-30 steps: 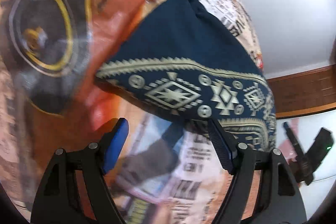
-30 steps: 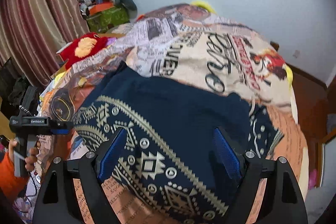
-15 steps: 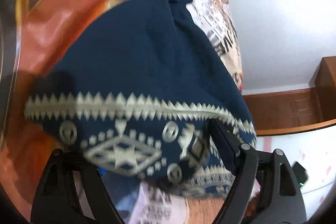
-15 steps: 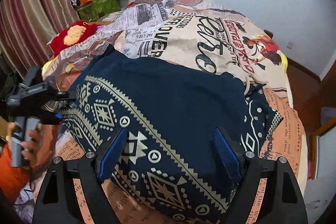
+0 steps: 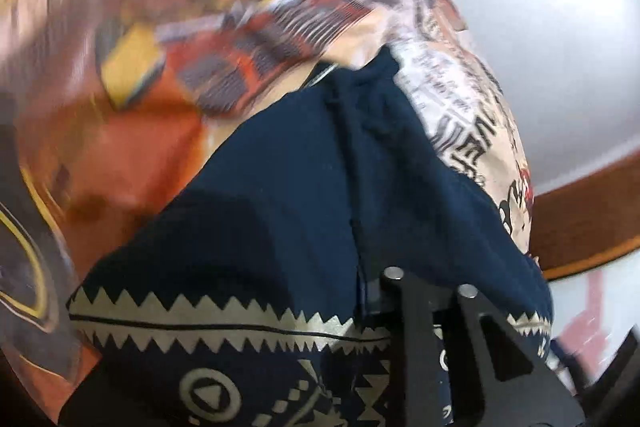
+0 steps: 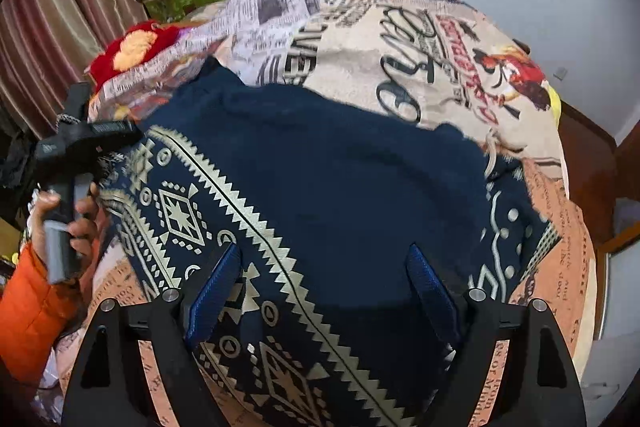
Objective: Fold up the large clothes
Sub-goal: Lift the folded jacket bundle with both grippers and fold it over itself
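My right gripper (image 6: 320, 291) is wide open above the blue cloth (image 6: 344, 187) on the bed (image 6: 440, 39), my left gripper (image 6: 86, 141) pinches its edge, which could slip out

Left wrist view: pressed close over navy garment (image 5: 304, 219), facing wall. Right wrist view: higher, farther back. Both share garment.
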Demonstrator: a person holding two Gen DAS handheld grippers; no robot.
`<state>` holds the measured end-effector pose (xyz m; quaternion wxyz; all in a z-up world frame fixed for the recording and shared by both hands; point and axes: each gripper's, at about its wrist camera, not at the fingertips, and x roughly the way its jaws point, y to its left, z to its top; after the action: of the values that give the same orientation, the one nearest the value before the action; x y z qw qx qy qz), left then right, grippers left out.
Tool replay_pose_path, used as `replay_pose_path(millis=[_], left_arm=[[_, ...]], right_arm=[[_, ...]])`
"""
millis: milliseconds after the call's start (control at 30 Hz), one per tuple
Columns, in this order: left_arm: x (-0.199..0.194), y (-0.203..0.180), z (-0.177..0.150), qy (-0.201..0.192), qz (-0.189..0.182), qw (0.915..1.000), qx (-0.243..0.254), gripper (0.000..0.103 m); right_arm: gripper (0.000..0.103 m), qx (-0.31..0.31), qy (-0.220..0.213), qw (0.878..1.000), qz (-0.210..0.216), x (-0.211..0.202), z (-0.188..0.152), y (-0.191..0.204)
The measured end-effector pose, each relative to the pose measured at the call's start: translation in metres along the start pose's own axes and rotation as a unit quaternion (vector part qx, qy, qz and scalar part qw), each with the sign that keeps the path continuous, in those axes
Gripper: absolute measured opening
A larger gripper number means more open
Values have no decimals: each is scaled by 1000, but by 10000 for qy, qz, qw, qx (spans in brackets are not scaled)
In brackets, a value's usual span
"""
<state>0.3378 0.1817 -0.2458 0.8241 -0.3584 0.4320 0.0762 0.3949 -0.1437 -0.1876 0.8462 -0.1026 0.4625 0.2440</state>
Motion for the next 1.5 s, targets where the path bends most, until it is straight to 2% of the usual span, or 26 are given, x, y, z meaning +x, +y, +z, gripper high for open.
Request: replay_pose_path(millis=[133, 200, 367, 500, 600, 667, 800, 900, 1033, 1100, 1167, 1267, 1367, 1433, 1500], left_arm=[[-32, -14, 0, -388, 162, 9982, 420, 19], [-51, -25, 0, -659, 362, 9945, 723, 19], [-87, -52, -2, -1337, 1038, 9747, 1457, 19], [-104, -64, -4, -1692, 1266, 9610, 1784, 19], [-112, -77, -7, -1814, 1357, 9504, 2132, 19], [-112, -89, -12, -1867, 1486, 9394, 2460, 19], [-106, -122, -28, -2006, 1686, 9085, 3254, 19], [-107, -140, -35, -2032, 1550, 8989, 3560, 19], [-107, -164, -44, -2087, 1467, 8821, 3960, 19], [-105, -178, -52, -2080, 1405, 8723, 4197, 19], [-104, -194, -64, -2082, 1343, 8578, 4503, 19], [-102, -218, -82, -1990, 1154, 8423, 4874, 19], [-99, -239, -96, -1731, 821, 8426, 5033, 19], [-94, -252, -104, -1453, 521, 8495, 5045, 19], [-86, -263, -111, -1048, 138, 8614, 4969, 18]], right_arm=[[85, -45, -254, 9997, 47, -8, 10, 9], [85, -98, -252, 9996, 69, -5, 14, 18], [85, -301, 143, 9990, 285, 25, 17, 46], [85, -509, 678, 9948, 563, 50, 11, 63], [85, -735, 702, 9934, 536, 51, 9, 74], [85, -765, 661, 9935, 530, 46, 8, 77], [85, -379, 497, 9951, 770, 31, 9, 62], [85, -274, 230, 9978, 565, 10, 10, 44], [85, -78, 76, 9994, 335, -6, 10, 19], [85, 69, 76, 9994, 328, -10, 11, 9], [85, 260, 38, 9988, 413, -15, 11, -2], [85, 458, -166, 9980, 396, -30, 6, -17], [85, 503, -328, 9981, 170, -46, 1, -31], [85, 502, -436, 9978, -6, -59, -4, -40], [85, 500, -519, 9973, -153, -70, -10, -48]])
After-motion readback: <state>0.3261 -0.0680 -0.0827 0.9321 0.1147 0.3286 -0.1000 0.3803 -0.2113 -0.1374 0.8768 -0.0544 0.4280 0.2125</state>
